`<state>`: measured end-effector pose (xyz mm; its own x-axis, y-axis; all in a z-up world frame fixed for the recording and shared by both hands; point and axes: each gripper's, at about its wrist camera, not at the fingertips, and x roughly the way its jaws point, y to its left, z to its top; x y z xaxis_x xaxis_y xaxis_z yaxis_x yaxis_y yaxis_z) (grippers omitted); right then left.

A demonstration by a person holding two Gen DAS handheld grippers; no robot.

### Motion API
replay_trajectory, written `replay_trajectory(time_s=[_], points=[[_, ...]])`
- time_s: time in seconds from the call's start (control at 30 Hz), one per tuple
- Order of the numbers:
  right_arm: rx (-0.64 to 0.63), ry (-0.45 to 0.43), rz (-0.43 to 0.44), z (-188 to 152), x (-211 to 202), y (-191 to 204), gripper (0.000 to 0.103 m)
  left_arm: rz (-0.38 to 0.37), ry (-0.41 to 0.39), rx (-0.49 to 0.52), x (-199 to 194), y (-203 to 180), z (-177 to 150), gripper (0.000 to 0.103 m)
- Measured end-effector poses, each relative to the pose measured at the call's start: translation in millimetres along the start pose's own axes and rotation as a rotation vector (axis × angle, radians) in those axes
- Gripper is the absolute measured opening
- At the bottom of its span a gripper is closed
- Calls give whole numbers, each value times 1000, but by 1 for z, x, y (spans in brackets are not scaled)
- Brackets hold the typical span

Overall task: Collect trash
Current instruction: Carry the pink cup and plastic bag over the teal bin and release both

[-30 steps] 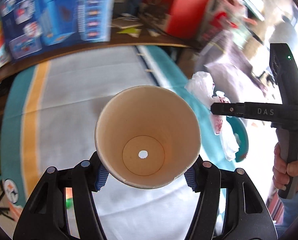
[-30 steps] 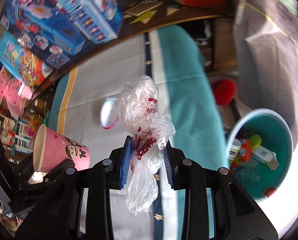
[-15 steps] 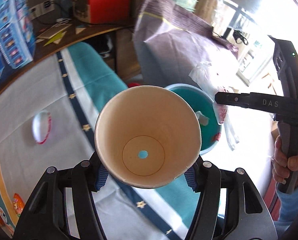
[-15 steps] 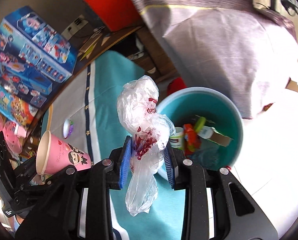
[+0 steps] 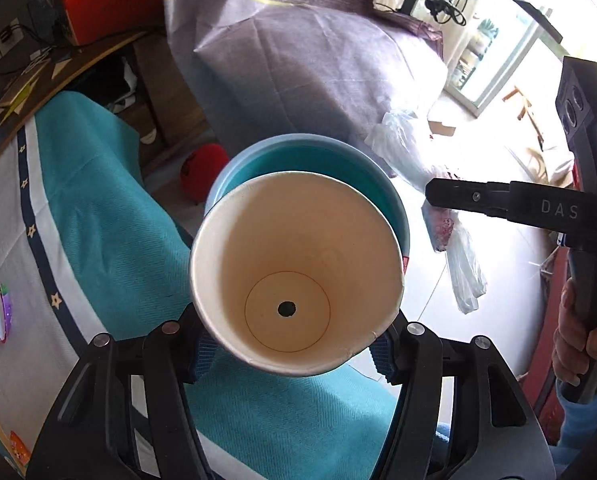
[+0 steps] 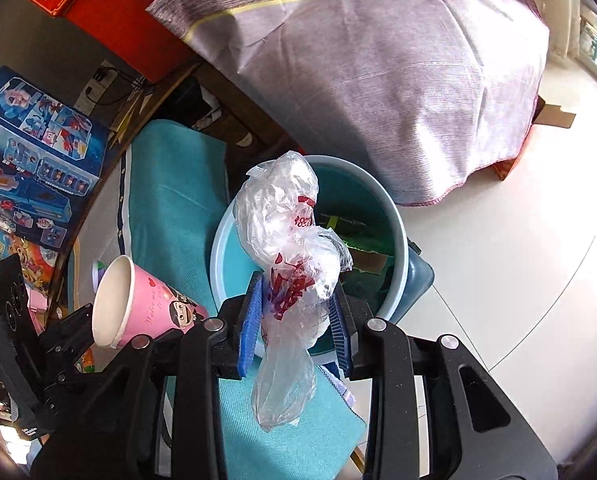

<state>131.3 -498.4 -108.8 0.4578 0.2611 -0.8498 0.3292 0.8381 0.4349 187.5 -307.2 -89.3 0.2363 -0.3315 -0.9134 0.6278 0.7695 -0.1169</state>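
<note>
Purple cloth (image 6: 398, 80) draped behind; toy boxes (image 6: 30, 152) left; teal tablecloth (image 5: 98, 220).

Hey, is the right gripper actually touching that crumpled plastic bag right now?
Touching. The right wrist view shows the right gripper with both blue pads pressed against the plastic bag, which is pinched between them and hangs below.

Beneath me, a glossy white tiled floor (image 6: 498, 264) glares with window (image 5: 494, 52) light beside furniture draped in mauve cloth (image 6: 398, 80).
</note>
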Motion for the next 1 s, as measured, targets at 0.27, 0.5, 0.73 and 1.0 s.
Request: replay_trajectory(time_s=[0.27, 0.5, 0.73, 1.0], points=[[20, 23, -12, 9, 14, -8, 31, -17, 50, 17, 31, -5, 17, 66], [24, 35, -24, 17, 24, -8, 32, 5, 54, -7, 32, 3, 19, 94], [8, 46, -30, 19, 30, 3, 32, 13, 47, -10, 24, 8, 11, 95], [-20, 60, -38, 21, 40, 19, 42, 14, 46, -26, 18, 15, 3, 95]])
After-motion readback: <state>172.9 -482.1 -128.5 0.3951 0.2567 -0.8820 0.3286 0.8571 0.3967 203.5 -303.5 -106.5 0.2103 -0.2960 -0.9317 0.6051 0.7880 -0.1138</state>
